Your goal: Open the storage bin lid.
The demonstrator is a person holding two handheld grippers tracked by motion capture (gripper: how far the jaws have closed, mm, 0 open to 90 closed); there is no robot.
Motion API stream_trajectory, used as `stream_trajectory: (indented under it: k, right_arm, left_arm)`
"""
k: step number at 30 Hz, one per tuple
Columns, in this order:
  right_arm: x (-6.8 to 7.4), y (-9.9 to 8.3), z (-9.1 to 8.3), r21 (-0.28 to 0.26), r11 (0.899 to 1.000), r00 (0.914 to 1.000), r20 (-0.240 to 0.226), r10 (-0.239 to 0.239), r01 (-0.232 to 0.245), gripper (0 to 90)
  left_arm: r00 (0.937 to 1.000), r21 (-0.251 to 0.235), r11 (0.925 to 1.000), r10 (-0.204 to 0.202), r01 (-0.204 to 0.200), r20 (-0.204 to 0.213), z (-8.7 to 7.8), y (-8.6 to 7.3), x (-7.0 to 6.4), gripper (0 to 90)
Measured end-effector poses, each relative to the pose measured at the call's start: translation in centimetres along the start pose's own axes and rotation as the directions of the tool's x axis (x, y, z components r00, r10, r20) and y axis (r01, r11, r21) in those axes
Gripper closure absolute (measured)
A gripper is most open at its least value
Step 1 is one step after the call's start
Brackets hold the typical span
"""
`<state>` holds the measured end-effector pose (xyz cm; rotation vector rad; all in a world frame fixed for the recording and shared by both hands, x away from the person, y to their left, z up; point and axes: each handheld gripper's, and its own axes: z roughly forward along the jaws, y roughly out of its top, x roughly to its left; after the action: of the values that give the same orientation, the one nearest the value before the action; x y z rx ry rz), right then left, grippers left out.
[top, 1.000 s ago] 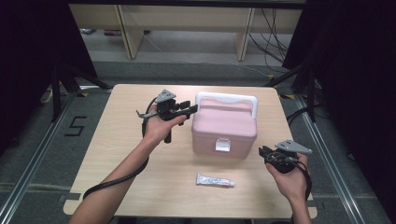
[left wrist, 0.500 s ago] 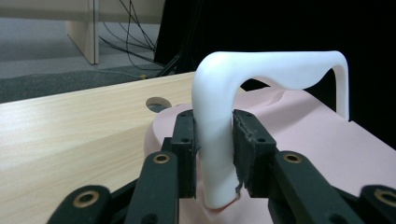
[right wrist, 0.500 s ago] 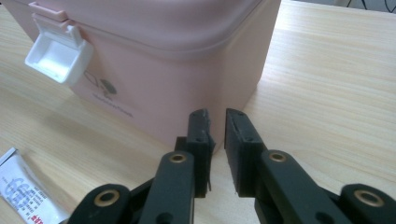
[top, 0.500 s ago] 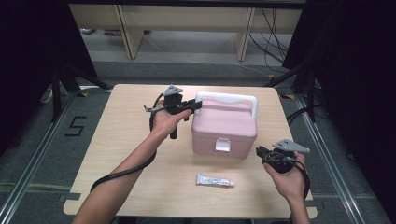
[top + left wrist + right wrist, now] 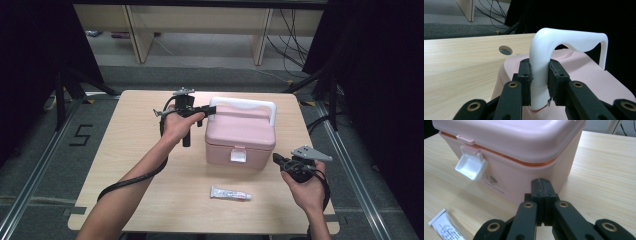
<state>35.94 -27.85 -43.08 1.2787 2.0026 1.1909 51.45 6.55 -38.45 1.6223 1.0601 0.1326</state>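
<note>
Left gripper [image 5: 539,82] clamped on the left upright of the white handle [image 5: 571,40], handle bar running straight away from the jaws, pink box [image 5: 242,134] lid down with contents hidden, right gripper [image 5: 541,192] pressed shut with nothing between the jaws, box corner just ahead, white tube [image 5: 230,193] lying flat at its lower left.

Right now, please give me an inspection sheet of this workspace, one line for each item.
Surface: wooden table, one round hole in it.
Job's things: pink box, lid down, white latch flipped up; white handle upright.
Clutter: small white tube lying flat in front of the box.
Grippers: left gripper has its fingers clamped on the handle's post; right gripper shut, empty, beside the box's front right corner.
Cables: black cable trailing along the left forearm.
Surroundings: grey floor, wooden legs, loose wires behind the table.
</note>
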Motion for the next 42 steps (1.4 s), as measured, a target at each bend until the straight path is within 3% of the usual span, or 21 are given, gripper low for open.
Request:
stream_trajectory:
  k: [1, 2, 3, 4, 5, 8, 9, 12, 14, 15, 16, 19, 24, 25, 30, 33, 34, 36, 39, 40, 42]
  right_arm:
    - [0.3, 0.1, 0.0, 0.003, 0.999, 0.9985, -0.026, 0.049, -0.049, 90.0]
    - [0.2, 0.3, 0.0, -0.02, 1.0, 0.9999, -0.009, 0.012, -0.012, 90.0]
    - [0.5, 0.3, 0.0, -0.005, 0.998, 0.998, -0.026, 0.058, -0.058, 90.0]
    - [0.2, 0.5, 0.0, -0.017, 1.0, 0.9995, -0.021, 0.023, -0.023, 90.0]
    - [0.4, 0.6, 0.0, -0.028, 0.998, 0.9986, -0.022, 0.048, -0.048, 90.0]
    - [0.2, 1.0, -0.1, -0.029, 0.999, 0.9997, -0.021, 0.015, -0.015, 90.0]
    - [0.4, 1.1, 0.0, -0.03, 0.998, 0.9985, -0.029, 0.046, -0.047, 90.0]
    - [0.6, 1.4, 0.2, -0.034, 0.998, 0.9977, -0.032, 0.059, -0.06, 90.0]
    - [0.3, 1.6, 0.3, -0.042, 0.999, 0.9995, -0.024, 0.019, -0.02, 90.0]
    - [0.5, 1.6, 0.4, -0.048, 0.998, 0.9984, -0.029, 0.049, -0.05, 90.0]
    - [0.3, 1.7, 0.4, -0.054, 0.998, 0.9997, -0.022, 0.014, -0.015, 90.0]
    - [0.3, 1.7, 0.4, -0.063, 0.998, 0.9997, -0.022, 0.013, -0.014, 90.0]
    - [0.4, 1.9, 0.2, -0.047, 0.999, 0.9997, -0.016, 0.019, -0.02, 90.0]
    - [0.7, 1.9, 0.2, -0.051, 0.997, 0.9983, -0.025, 0.053, -0.054, 90.0]
    - [0.6, 2.0, 0.3, -0.067, 0.997, 0.9988, -0.035, 0.034, -0.036, 90.0]
    - [0.4, 2.1, 0.2, -0.079, 0.997, 1.0, -0.007, 0.003, -0.003, 90.0]
    - [0.7, 2.2, 0.1, -0.073, 0.996, 0.9988, -0.019, 0.045, -0.047, 90.0]
    - [0.5, 2.3, 0.1, -0.07, 0.997, 0.9999, -0.011, 0.009, -0.01, 90.0]
    - [0.6, 2.4, 0.1, -0.076, 0.997, 0.9999, -0.01, 0.013, -0.013, 90.0]
    - [0.9, 2.4, 0.1, -0.068, 0.996, 0.9986, -0.017, 0.05, -0.052, 90.0]
    - [0.7, 2.5, 0.2, -0.079, 0.997, 0.9996, -0.015, 0.026, -0.027, 90.0]
  left_arm:
    - [1.0, -0.002, 1.0, -0.001, 0.001, 0.003, 0.1, 0.1, 0.0, 73.7]
    - [1.0, 0.0, 1.0, -0.006, 0.006, 0.001, 0.1, 0.2, 0.0, 73.7]
    - [0.9999, 0.004, 0.9999, -0.01, 0.01, 0.001, 0.1, 0.2, 0.0, 73.7]
    - [0.9999, 0.005, 0.9999, -0.016, 0.016, 0.001, 0.1, 0.3, 0.0, 73.7]
    - [0.9999, 0.009, 0.9998, -0.017, 0.017, 0.001, 0.1, 0.4, 0.0, 73.7]
    - [0.9998, 0.018, 0.9996, -0.021, 0.021, 0.002, 0.0, 0.6, 0.1, 73.7]
    - [0.9997, 0.016, 0.9996, -0.022, 0.022, 0.004, 0.1, 0.6, 0.1, 73.7]
    - [0.9996, 0.017, 0.9994, -0.029, 0.029, 0.005, 0.1, 0.6, 0.1, 73.7]
    - [0.9995, 0.021, 0.9993, -0.032, 0.032, 0.006, 0.1, 0.7, 0.1, 73.7]
    - [0.9995, 0.026, 0.9992, -0.031, 0.031, 0.008, 0.1, 0.7, 0.1, 73.7]
    - [0.9995, 0.027, 0.9993, -0.028, 0.027, 0.013, 0.1, 0.7, 0.2, 73.7]
    - [0.9997, 0.022, 0.9998, -0.002, 0.002, 0.023, -0.1, 0.8, 0.3, 71.0]
    - [0.9966, -0.012, 0.9965, 0.083, -0.083, 0.007, -1.1, 0.6, -0.3, 54.6]
    - [0.9952, -0.017, 0.995, 0.098, -0.098, 0.0, -1.4, 0.5, -0.4, 52.7]
    - [0.9863, -0.05, 0.9851, 0.165, -0.165, -0.005, -3.1, -0.2, -0.9, 51.0]
    - [0.9657, -0.081, 0.9625, 0.26, -0.259, -0.001, -5.1, -1.5, -1.7, 57.4]
    - [0.9598, -0.085, 0.9565, 0.281, -0.279, 0.007, -5.5, -1.8, -1.9, 60.9]
    - [0.951, -0.091, 0.9487, 0.307, -0.303, 0.036, -6.1, -2.6, -2.3, 67.5]
    - [0.9425, -0.091, 0.9439, 0.325, -0.317, 0.08, -6.8, -3.8, -2.7, 74.5]
    - [0.9408, -0.094, 0.9438, 0.325, -0.317, 0.095, -7.0, -4.2, -2.9, 76.8]
    - [0.9363, -0.098, 0.9415, 0.332, -0.322, 0.114, -7.4, -4.9, -3.2, 80.8]
